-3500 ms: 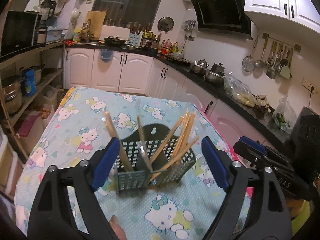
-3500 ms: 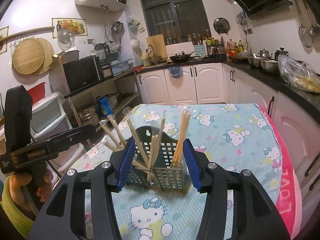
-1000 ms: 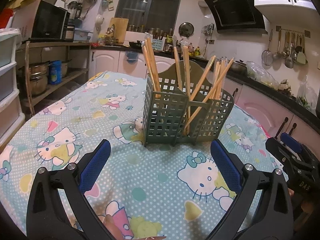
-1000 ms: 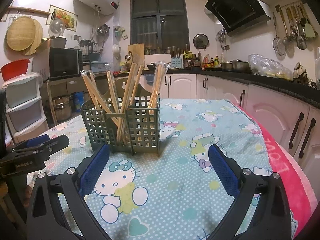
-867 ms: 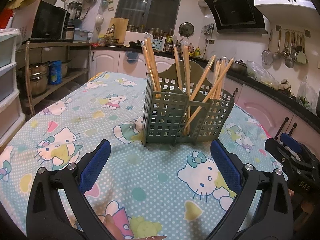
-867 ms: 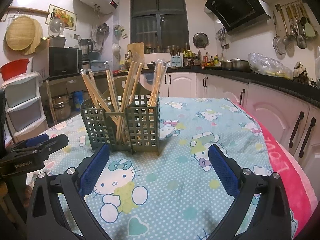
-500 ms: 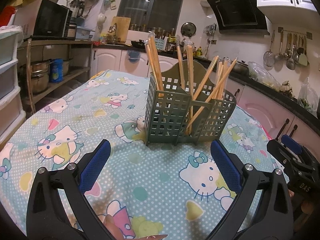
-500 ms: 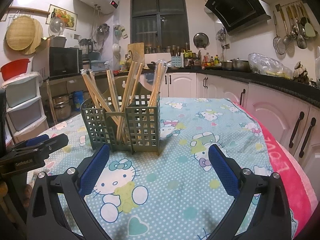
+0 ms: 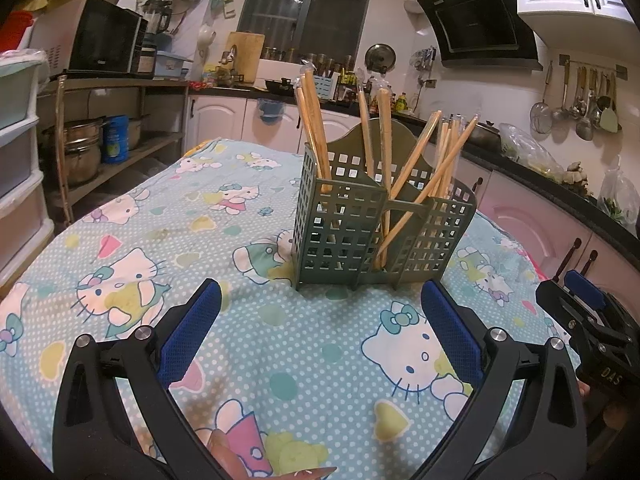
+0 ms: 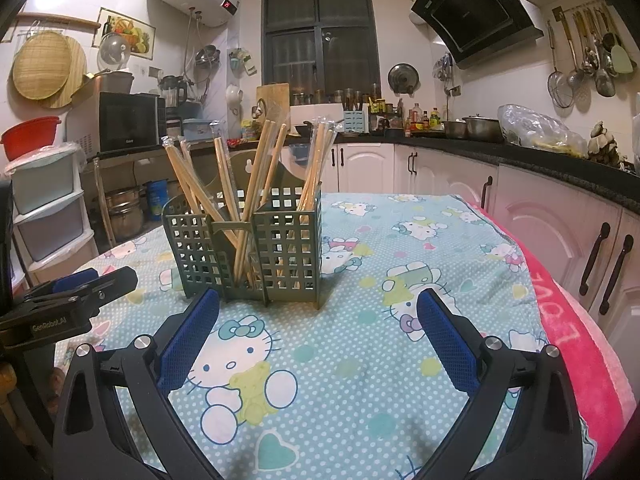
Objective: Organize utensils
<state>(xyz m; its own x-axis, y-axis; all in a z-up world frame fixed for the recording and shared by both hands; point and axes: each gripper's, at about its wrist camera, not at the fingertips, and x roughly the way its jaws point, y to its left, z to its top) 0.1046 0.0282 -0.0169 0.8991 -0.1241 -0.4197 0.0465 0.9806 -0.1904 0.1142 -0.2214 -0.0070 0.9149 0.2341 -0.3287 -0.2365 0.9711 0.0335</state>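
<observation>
Straight ahead of the left tool (image 9: pixel 320 304), just beyond its blue pads, a grey-green plastic utensil holder (image 9: pixel 376 236) stands upright on the surface (image 9: pixel 168 216), which is covered in a light blue cartoon-cat cloth. Its walls are a square lattice, its back panel rises to a curved peak, and dividers split it into compartments. Wooden chopsticks (image 9: pixel 316 136) in clear sleeves lean out of them at mixed angles. The left tool's jaws are spread wide, holding nothing. The right tool (image 10: pixel 318 308) faces the same holder from its other side, jaws likewise wide apart and empty.
</observation>
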